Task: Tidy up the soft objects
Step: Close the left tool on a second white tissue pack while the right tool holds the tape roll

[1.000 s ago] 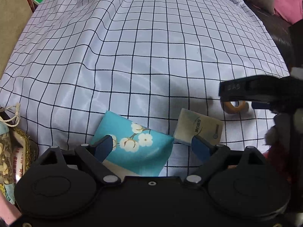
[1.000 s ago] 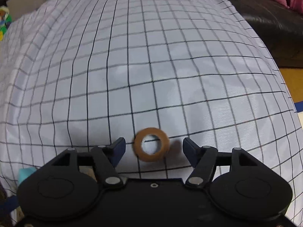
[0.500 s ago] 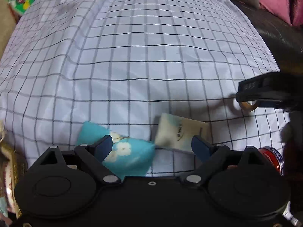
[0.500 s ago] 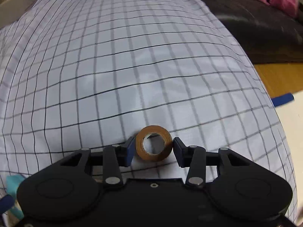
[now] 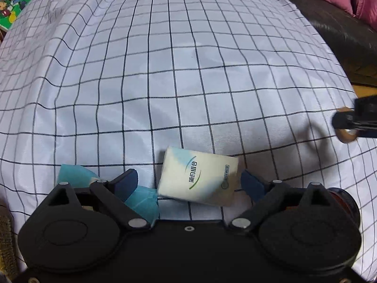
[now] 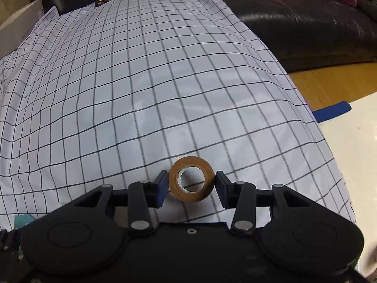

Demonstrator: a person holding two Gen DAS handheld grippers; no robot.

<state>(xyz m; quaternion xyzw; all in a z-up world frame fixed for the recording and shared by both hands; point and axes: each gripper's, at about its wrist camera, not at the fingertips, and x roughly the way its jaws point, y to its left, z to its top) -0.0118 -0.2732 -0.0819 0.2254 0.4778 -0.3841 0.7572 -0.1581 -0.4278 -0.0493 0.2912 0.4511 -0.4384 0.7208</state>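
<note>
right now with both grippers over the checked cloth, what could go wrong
The right gripper pinches the brown tape roll only by its curved rim, so it could slip out. The left gripper, jaws opening, straddles the tissue pack, but its left finger overlaps the teal pouch and may snag it.

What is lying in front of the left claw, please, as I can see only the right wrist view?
Observer: A white tissue pack lies on the checked cloth between the fingers of the left claw. The jaws are opening and are not pressing on it.
Operator: Thank you. Is anything else close by?
Observer: A teal pouch lies beside the pack, partly hidden under the claw's left finger.
Operator: And on the other side?
Observer: A round reddish tin sits just right of the claw, mostly hidden behind it.
</note>
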